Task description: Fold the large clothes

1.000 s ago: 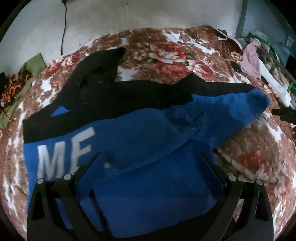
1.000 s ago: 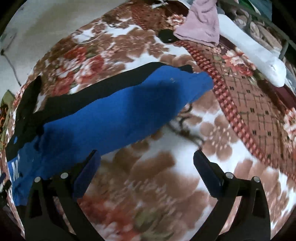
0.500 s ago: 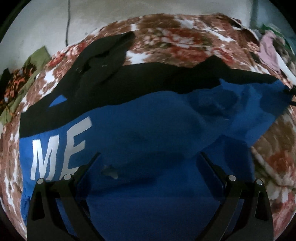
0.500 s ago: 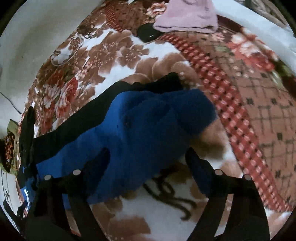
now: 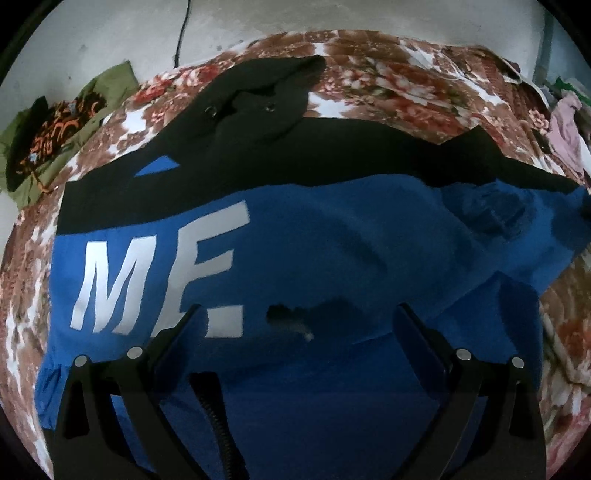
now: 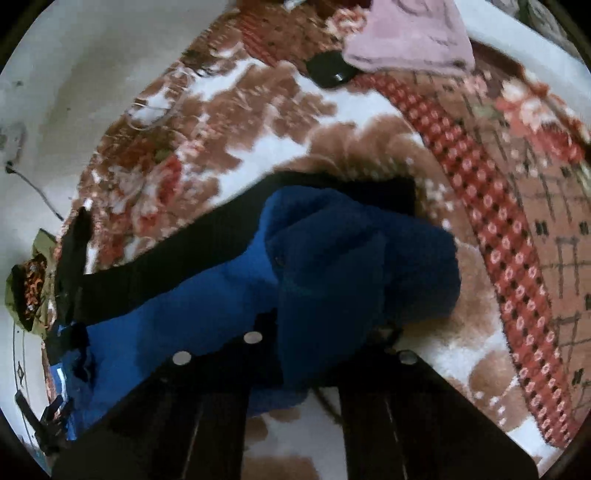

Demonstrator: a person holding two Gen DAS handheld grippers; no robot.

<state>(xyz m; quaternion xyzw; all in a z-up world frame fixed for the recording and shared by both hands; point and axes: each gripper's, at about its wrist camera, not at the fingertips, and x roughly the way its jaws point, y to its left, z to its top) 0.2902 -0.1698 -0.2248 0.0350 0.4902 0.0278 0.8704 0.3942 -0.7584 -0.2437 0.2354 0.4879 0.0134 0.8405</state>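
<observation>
A large blue and black hoodie [image 5: 332, 251] with white letters lies spread on a floral blanket [image 5: 388, 77]. Its black hood [image 5: 258, 99] points to the far side. My left gripper [image 5: 299, 325] hovers open just above the blue body near the hem, nothing between its fingers. In the right wrist view the blue sleeve end [image 6: 351, 266] is bunched up, and my right gripper [image 6: 325, 332] is shut on that sleeve cloth, which bulges out over the closed jaws. The fingertips are hidden under the fabric.
A pink garment [image 6: 406, 33] and a small black object [image 6: 330, 70] lie at the far edge of the blanket. An olive and orange garment [image 5: 62, 122] sits on the floor at the left. A white wall and a dark cable [image 5: 183, 33] stand behind.
My right gripper moved onto the sleeve end and closed on it, bunching the cloth. My left gripper sank closer to the blue body, staying open.
</observation>
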